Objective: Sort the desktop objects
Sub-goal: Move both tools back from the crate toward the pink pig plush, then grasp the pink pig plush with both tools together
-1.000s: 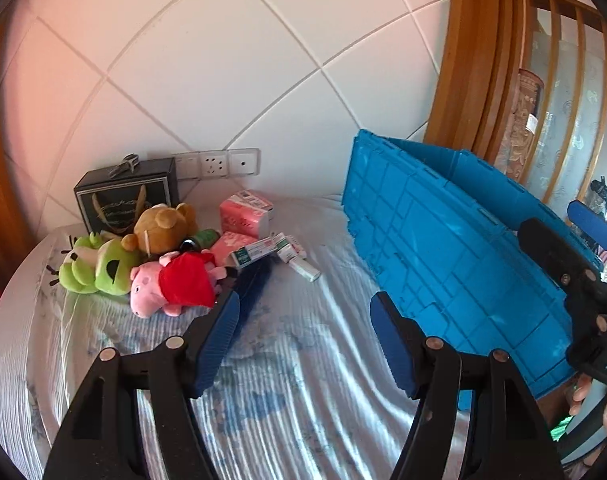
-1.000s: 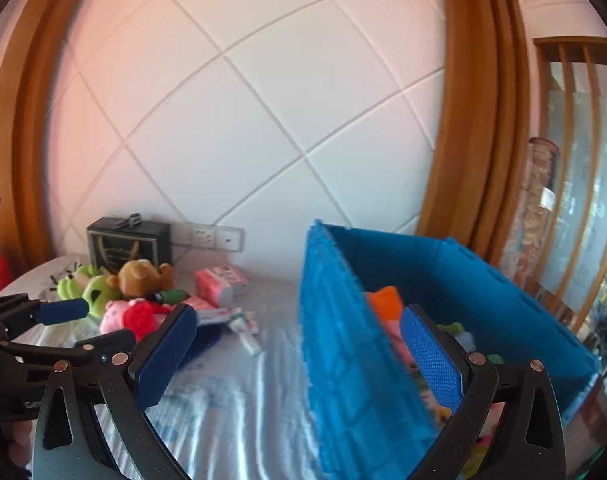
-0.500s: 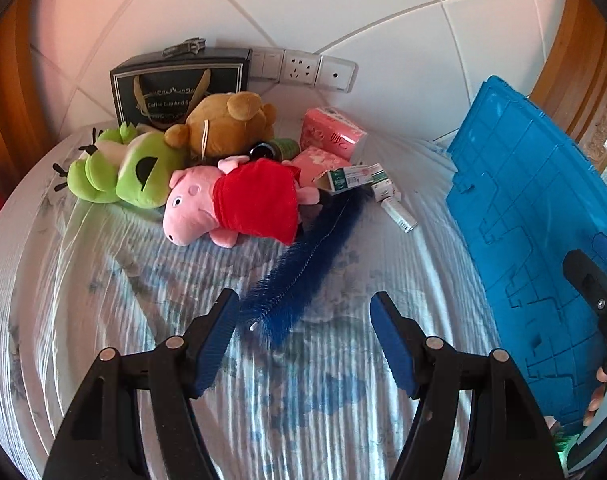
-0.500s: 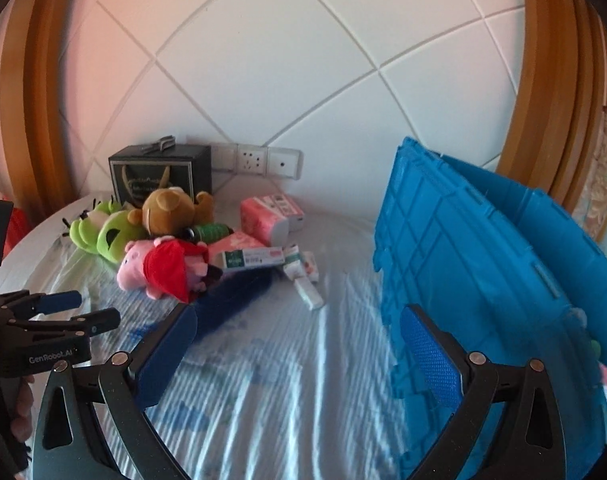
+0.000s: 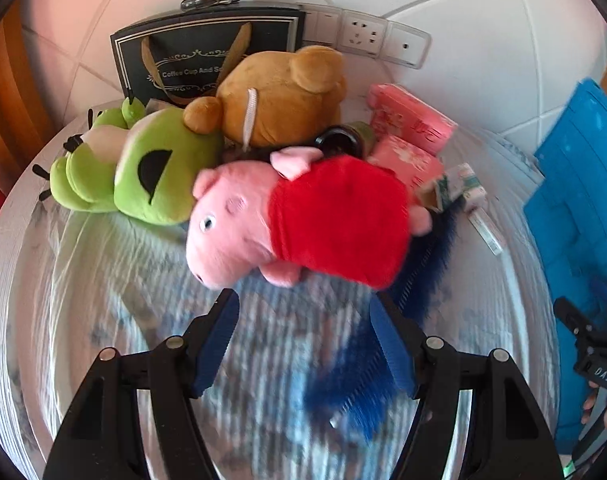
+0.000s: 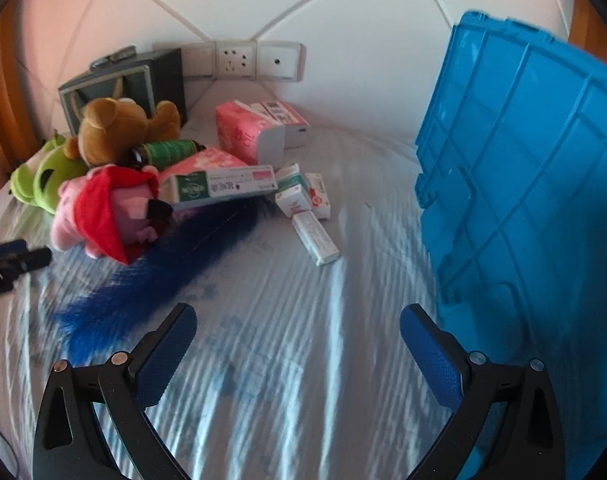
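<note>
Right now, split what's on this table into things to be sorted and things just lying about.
To sort:
pig plush
frog plush
bear plush
blue brush
green bottle
pink tissue packs
small medicine boxes
blue crate, the likely destination

Just lying about:
black gift bag
wall sockets
striped tablecloth

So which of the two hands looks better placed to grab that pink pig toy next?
Probably the left. The left gripper hangs open right in front of the pink pig. The right gripper, also open, is over bare cloth beside the blue crate, with the pig off to its left.
</note>
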### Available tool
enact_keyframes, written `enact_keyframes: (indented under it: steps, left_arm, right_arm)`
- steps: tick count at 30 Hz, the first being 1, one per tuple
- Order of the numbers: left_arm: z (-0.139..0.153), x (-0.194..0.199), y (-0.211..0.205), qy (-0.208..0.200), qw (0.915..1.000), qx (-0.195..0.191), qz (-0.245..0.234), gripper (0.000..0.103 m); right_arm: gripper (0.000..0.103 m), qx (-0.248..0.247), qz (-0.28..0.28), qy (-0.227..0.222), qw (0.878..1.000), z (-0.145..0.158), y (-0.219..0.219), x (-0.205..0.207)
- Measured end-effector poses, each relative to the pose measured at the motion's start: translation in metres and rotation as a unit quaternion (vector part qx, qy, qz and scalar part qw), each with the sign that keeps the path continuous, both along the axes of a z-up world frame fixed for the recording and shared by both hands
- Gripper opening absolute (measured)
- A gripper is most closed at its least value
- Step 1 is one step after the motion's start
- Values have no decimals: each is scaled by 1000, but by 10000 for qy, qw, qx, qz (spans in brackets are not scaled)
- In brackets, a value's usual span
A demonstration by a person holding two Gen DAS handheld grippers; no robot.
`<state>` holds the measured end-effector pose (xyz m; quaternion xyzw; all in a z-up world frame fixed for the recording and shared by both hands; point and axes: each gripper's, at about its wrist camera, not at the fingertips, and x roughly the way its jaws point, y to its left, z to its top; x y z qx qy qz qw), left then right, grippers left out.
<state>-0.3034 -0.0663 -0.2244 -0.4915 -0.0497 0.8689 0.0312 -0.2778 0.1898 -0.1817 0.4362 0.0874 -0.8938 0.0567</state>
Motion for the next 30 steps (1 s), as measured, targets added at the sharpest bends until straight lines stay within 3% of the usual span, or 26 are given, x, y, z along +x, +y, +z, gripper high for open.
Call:
enact_keyframes:
  steps: [6,11,15,20,23,30]
  left_arm:
    - [-12,-29,-24,-79,9996,-101,245,67]
    - [-27,-40,-43,-155,9997,-131,154,67]
    - [-39,-44,-51,-209,9997,-83,-116,67]
    - [-54,-50,-50,-232,9976,-165,-629,67]
    - [-61,-58,-45,-236,9955,-420,-817,71]
    - [-83,-77,-38,-328,9909,-575,-1171,79]
  right_arm:
    - [103,-18,-191,-310,9993,-27,8,-34]
    - [103,-417,155,-436,9981,-27,-14,-41]
    - [103,-676,739,-433,9940,-19,-62,-48]
    - [103,-1097,1060,-473,9872,-19,-115,-66]
    - [103,-1329,1135,-696,9821,-32,-140,-79]
    - [103,-1415,1291,-1140,9748,-63,-178,-102]
